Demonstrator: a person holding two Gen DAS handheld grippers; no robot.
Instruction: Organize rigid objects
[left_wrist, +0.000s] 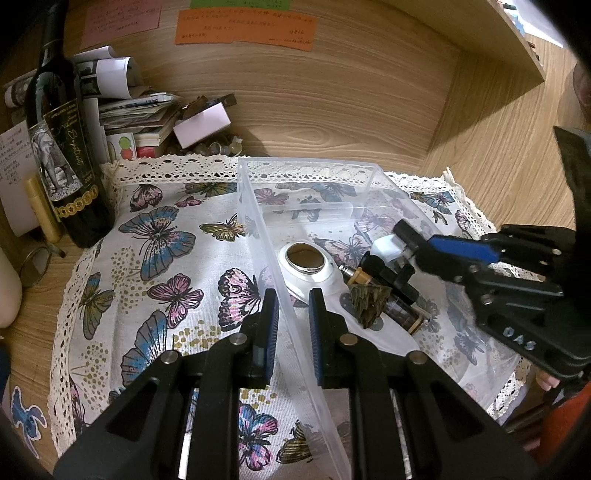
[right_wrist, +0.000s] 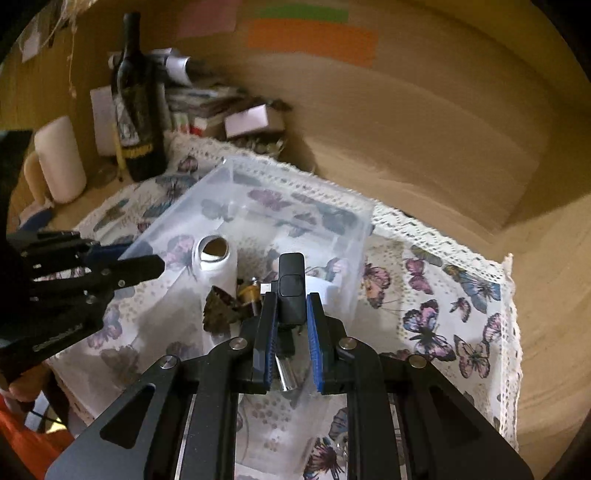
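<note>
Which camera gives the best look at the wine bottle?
The left wrist view: the wine bottle stands close and sharp, its elephant label readable. In the right wrist view the bottle is farther off, smaller and blurred, though shown whole.

A bin sat on a cloth, with a jar, a pinecone and a vial inside. A bottle stood left of it, papers behind.
</note>
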